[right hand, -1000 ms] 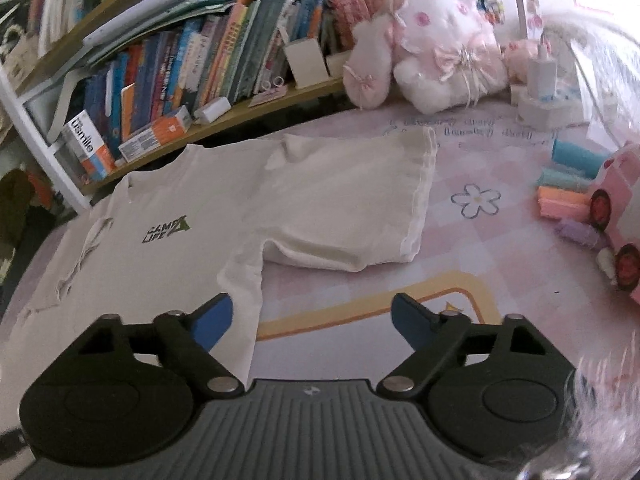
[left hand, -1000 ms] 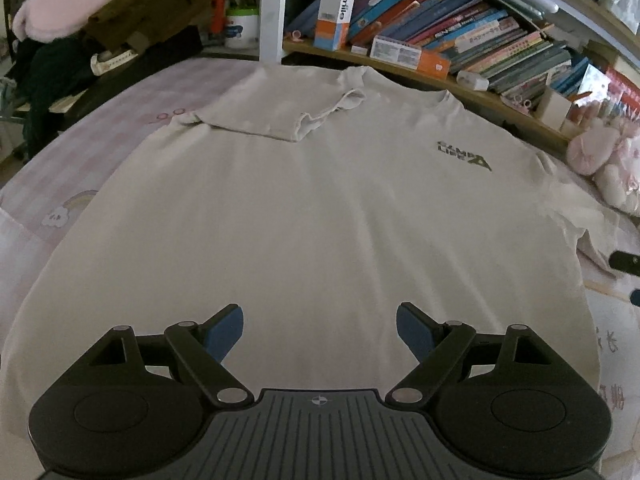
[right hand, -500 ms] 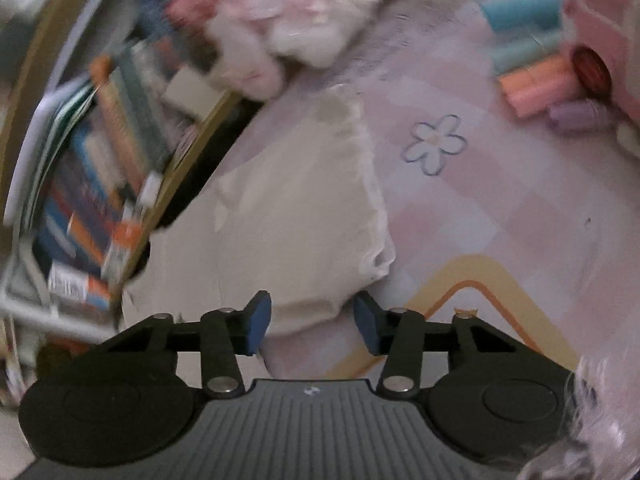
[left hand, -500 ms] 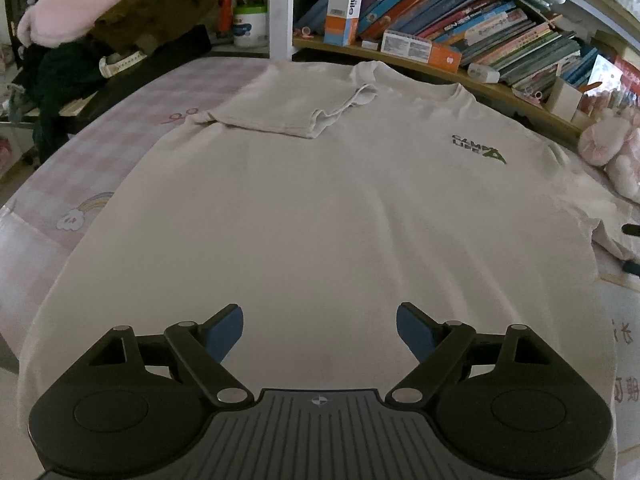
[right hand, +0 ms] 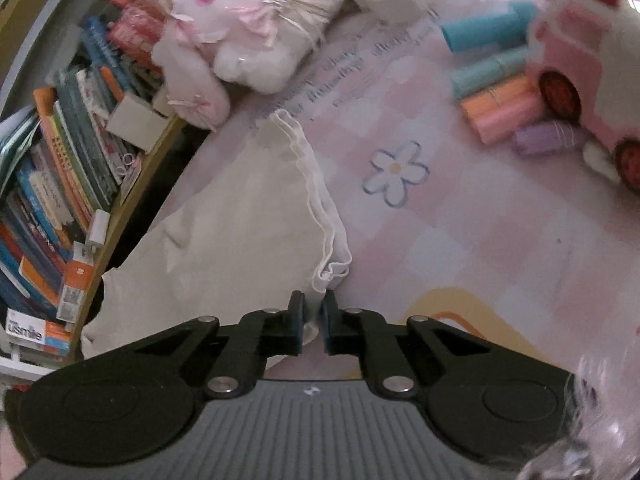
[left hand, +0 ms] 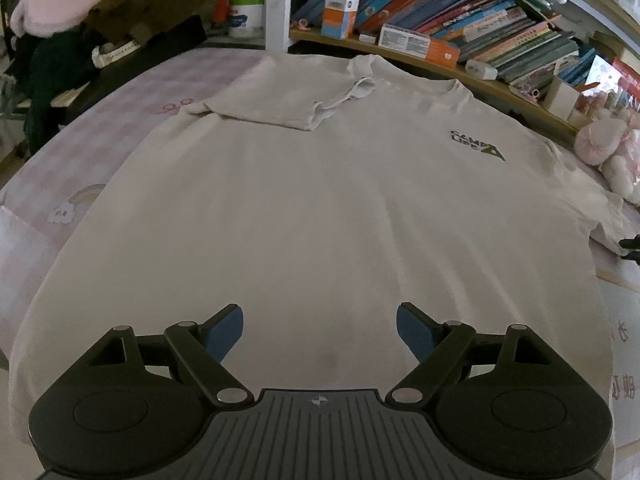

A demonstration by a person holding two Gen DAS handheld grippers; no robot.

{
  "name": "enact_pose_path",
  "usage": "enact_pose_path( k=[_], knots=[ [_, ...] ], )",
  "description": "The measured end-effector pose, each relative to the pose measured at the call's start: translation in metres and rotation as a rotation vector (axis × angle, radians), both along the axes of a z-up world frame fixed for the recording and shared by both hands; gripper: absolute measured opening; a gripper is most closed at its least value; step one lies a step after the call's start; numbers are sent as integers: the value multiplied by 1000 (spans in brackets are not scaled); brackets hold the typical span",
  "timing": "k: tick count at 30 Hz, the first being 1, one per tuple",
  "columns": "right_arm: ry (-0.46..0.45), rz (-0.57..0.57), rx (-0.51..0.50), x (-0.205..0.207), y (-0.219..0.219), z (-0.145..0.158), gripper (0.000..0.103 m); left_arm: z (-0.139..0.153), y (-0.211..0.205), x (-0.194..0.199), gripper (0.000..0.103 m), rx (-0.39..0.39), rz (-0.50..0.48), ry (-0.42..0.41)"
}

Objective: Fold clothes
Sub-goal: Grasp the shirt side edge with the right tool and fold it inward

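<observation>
A cream T-shirt (left hand: 320, 200) with a small dark chest logo (left hand: 476, 148) lies flat on the pink checked bedding (left hand: 120, 112). One sleeve (left hand: 280, 100) is folded in over the chest. My left gripper (left hand: 319, 332) hovers open over the lower part of the shirt with nothing between its blue pads. In the right wrist view the other sleeve (right hand: 248, 208) spreads out on the bedding. My right gripper (right hand: 313, 312) is closing its jaws on the near corner of the sleeve hem (right hand: 332, 272); the cloth is pinched between the pads.
A low bookshelf (left hand: 460, 20) packed with books runs along the far side. A white and pink plush toy (right hand: 248, 32), a pink toy car (right hand: 580, 80) and several coloured rolls (right hand: 496, 92) lie to the right. Dark clothes (left hand: 100, 20) are piled at the far left.
My right gripper rolled, moved down to the sleeve's hem corner and went from wide open to closed on it. The left gripper stayed open and nearly still.
</observation>
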State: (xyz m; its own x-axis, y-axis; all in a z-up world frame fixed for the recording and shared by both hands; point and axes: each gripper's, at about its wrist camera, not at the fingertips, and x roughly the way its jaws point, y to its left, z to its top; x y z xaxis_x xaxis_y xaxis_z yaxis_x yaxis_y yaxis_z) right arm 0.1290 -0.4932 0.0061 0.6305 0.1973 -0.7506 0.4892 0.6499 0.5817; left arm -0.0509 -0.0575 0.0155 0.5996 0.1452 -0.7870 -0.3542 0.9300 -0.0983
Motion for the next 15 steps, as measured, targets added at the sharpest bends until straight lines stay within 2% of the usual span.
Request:
enact_pose_path(
  k=[4,7,12,15],
  knots=[
    [-67,77,-94,12,21,17,8,0,9,-6,86,-19,0,-22],
    [-105,198,-217,28,52,32,8,0,16,-9,86,-26,-7,-41],
    [-199,546,-510,50,141,55,8,-1,29,-14,86,-37,1,-48],
    [-245,847,-713,50,208,55,8,-2,38,-16,86,-46,14,-45]
  ],
)
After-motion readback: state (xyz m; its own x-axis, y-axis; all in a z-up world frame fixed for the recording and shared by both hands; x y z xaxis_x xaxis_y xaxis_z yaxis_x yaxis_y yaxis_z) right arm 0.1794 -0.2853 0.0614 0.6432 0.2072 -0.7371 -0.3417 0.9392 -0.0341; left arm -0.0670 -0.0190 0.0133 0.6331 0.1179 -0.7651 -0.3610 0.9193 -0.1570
